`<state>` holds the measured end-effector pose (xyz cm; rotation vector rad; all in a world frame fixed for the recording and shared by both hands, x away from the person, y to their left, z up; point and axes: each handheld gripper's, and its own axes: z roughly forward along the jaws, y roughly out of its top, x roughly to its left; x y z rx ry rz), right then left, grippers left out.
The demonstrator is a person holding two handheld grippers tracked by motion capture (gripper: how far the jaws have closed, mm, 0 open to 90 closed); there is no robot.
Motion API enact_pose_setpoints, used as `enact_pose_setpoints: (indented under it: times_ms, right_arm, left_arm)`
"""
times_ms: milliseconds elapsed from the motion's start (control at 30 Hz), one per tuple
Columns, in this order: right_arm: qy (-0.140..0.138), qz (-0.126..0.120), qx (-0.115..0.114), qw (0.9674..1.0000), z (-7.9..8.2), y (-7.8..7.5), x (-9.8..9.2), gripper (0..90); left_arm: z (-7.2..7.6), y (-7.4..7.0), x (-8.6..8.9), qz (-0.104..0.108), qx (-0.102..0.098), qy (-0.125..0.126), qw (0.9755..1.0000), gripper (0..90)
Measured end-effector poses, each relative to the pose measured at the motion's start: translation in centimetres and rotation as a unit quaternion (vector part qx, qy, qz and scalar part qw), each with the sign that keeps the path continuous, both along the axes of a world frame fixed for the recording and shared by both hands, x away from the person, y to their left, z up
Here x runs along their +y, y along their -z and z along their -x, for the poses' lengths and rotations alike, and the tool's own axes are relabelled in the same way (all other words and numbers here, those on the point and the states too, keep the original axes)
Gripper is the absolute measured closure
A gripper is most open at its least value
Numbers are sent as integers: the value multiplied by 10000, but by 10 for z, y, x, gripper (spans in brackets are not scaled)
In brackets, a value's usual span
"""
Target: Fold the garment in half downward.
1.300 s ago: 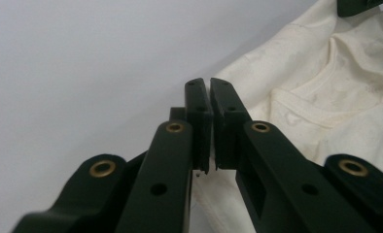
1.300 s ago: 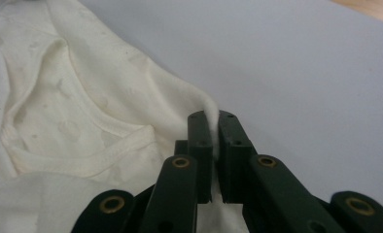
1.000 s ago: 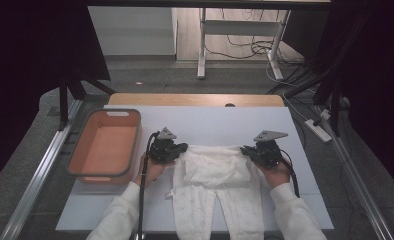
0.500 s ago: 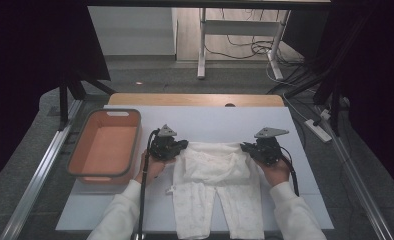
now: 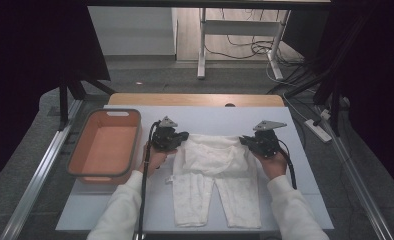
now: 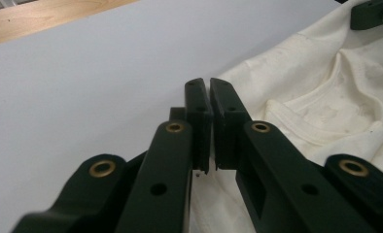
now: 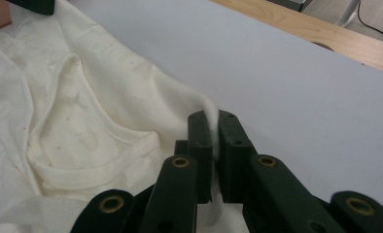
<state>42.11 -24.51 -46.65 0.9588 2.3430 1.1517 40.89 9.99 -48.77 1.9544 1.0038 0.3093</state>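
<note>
A cream baby one-piece lies flat on the white table, legs toward the near edge and its upper part bunched between the two grippers. My left gripper is at its upper left corner. In the left gripper view the jaws are shut, with the cloth edge running in under them. My right gripper is at the upper right corner. In the right gripper view its jaws are shut on a pinch of the cloth, which pokes up between the tips.
An orange basket stands on the table to the left of the left gripper. A wooden strip runs along the table's far edge. Metal rails run along both sides on the floor, and cables lie beyond the table.
Both grippers have shifted slightly away from the person, the left one more, and the garment's upper part has moved with them. The jaws stay shut.
</note>
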Motion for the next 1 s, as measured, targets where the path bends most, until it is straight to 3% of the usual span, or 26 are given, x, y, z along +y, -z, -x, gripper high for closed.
enact_pose_setpoints:
  times_ms: [200,467,533,600,667,767,1000]
  right_arm:
    - [26,36,4,10000,-6,1,1,852]
    - [110,5,-84,9999,-25,-13,6,848]
    - [231,61,-109,9997,-31,-16,8,792]
    - [408,-9,-224,9989,-30,-19,8,633]
    - [466,-39,-233,9986,-28,-20,7,597]
    - [457,-175,-171,9987,-17,-22,1,491]
    - [327,-222,-107,9992,4,-20,-1,458]
  left_arm:
    - [-5,1,0,-4,8,-19,10000,860]
    - [-19,-10,1,-23,-98,-150,9998,850]
    - [-21,-11,2,-44,-146,-259,9995,778]
    - [-17,-16,2,-65,-209,-346,9992,581]
    - [-15,-17,2,-82,-205,-313,9993,483]
    - [-3,-22,4,-11,-87,-159,9998,415]
    - [13,-22,3,-111,-35,-134,9998,394]
